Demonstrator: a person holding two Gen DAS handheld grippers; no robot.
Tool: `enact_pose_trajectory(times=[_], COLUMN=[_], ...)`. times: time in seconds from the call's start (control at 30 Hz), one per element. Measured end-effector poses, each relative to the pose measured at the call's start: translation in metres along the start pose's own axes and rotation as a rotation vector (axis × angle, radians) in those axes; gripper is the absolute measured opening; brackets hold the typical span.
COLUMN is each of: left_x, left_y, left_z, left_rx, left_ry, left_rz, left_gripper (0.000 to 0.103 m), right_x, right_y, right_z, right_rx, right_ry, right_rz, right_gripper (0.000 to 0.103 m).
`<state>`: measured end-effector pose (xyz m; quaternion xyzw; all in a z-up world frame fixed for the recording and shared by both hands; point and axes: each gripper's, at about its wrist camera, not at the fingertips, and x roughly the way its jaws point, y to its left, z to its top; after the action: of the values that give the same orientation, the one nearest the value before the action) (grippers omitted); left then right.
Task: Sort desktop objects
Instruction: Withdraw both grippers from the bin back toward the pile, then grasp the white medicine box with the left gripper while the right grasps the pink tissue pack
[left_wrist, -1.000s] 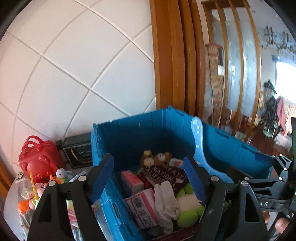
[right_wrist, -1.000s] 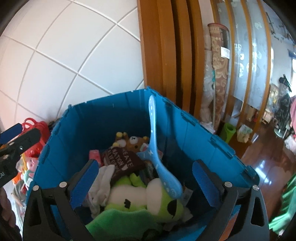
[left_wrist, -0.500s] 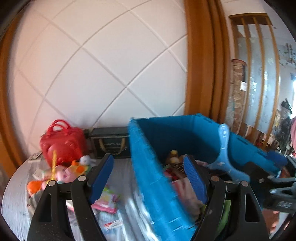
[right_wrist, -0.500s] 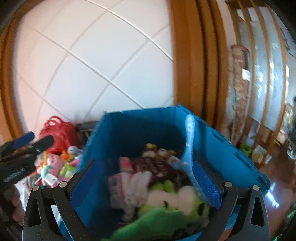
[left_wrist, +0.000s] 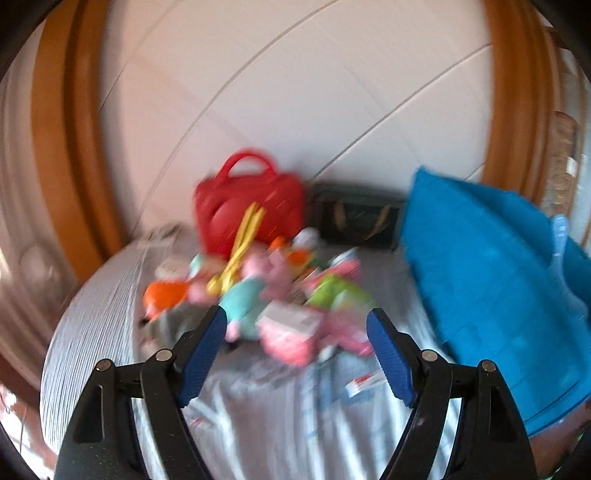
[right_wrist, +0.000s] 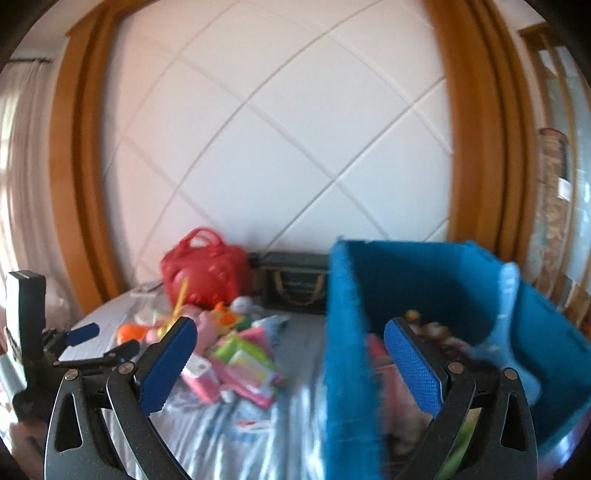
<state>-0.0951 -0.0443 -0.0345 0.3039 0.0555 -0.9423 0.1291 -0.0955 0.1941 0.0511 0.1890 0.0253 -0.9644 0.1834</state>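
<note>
A blurred pile of small toys and packets (left_wrist: 273, 288) lies on the grey table (left_wrist: 103, 317), also in the right wrist view (right_wrist: 236, 347). My left gripper (left_wrist: 295, 354) is open and empty, just in front of the pile. A blue crate (right_wrist: 436, 284) with sorted items and a light blue paddle (right_wrist: 506, 317) stands at the right; it also shows in the left wrist view (left_wrist: 495, 288). My right gripper (right_wrist: 291, 365) is open and empty, straddling the crate's left wall. The left gripper (right_wrist: 96, 343) shows at the left of the right wrist view.
A red handbag (left_wrist: 247, 206) and a dark box (left_wrist: 354, 221) stand against the white tiled wall behind the pile. Wooden frames flank the wall. A small packet (left_wrist: 362, 384) lies alone on the table near my left gripper.
Both grippers have swung left, away from the crate's inside toward the toy pile on the table. Both stay open and empty.
</note>
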Motion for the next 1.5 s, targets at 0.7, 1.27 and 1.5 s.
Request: enact_pose_trajectory(times=[0.7,1.27,1.5], left_x=[0.123,0.214,0.218], left_y=[0.182,0.208,0.212], left_z=[-0.151,-0.119,-0.114], left_rx=[-0.175,-0.198,-0.158], left_ry=[0.372,0.407,0.39], left_rz=[0.164,0.202,0.209], left_gripper=[0.078,0.045,0.03], right_x=[0.151,0.25,0.299], right_y=[0.085,0.113,0.149], right_z=[-0.171,-0.167,-0.156], right_rx=[-0.138,-0.051,-0.125], right_ry=[0.426,0.514,0.504], right_rz=[0.046,0.161,0.219], right_gripper=[0.103,0.103,0.103])
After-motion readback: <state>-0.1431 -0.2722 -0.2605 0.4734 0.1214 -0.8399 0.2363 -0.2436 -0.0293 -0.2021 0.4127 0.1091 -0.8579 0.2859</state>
